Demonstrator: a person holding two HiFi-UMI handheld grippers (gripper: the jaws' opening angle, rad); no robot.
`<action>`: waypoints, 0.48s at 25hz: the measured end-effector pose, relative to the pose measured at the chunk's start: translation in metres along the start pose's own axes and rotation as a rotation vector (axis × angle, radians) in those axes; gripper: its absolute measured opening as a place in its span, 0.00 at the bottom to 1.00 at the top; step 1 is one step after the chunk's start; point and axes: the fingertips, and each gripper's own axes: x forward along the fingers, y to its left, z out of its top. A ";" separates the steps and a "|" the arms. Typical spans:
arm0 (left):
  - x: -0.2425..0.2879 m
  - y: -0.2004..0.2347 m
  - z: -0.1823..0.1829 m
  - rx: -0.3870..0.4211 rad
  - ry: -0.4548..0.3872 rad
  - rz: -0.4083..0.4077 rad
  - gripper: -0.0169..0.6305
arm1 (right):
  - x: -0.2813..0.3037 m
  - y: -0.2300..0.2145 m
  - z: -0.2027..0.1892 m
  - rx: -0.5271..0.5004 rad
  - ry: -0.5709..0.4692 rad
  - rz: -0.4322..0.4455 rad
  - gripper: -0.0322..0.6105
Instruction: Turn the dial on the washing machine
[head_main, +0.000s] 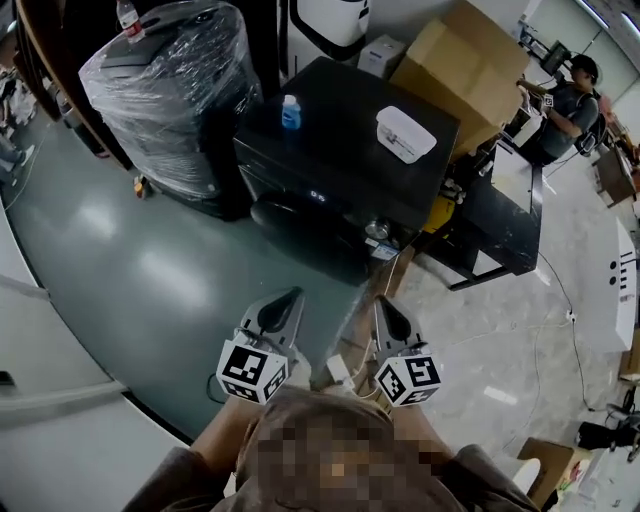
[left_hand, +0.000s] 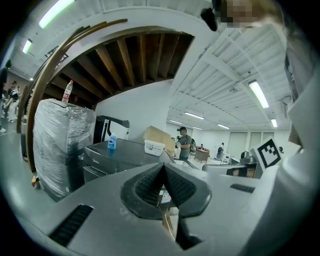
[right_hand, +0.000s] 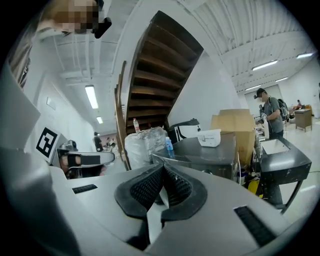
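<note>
In the head view, the dark grey, box-shaped washing machine (head_main: 345, 160) stands on the floor well ahead of both tools, with a small blue plastic bottle (head_main: 290, 112) and a white rectangular plastic tub (head_main: 405, 133) on its flat lid. On its front panel, toward the right end, sits a small round silvery knob (head_main: 378, 230) that I take to be the dial. The left gripper (head_main: 290, 298) and right gripper (head_main: 386, 304) hover side by side near the person, well apart from the machine, each pointing toward it. The left gripper view shows this gripper's ribbed black pads (left_hand: 150, 186) pressed together with nothing between them, and the machine beyond with a plastic-wrapped pallet load (left_hand: 60, 145) to its left. The right gripper view shows the same: pads (right_hand: 145, 189) meet, empty, with the machine ahead and a brown cardboard box (right_hand: 235, 125) behind it. The dial is too small here to make out clearly. It is probably a rigid, smooth knob turning stiffly on a fixed axis. The jaws would need to part and pinch its rim from opposite sides, squarely, since a smooth rim may slip.
</note>
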 end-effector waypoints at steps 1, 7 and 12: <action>0.003 0.006 0.009 0.006 0.004 -0.022 0.02 | 0.005 0.004 0.008 -0.003 -0.005 -0.016 0.05; 0.021 0.023 0.033 0.002 0.018 -0.107 0.02 | 0.015 0.009 0.025 -0.004 0.006 -0.107 0.05; 0.030 0.025 0.037 -0.011 0.029 -0.155 0.03 | 0.015 0.004 0.030 0.008 0.002 -0.179 0.05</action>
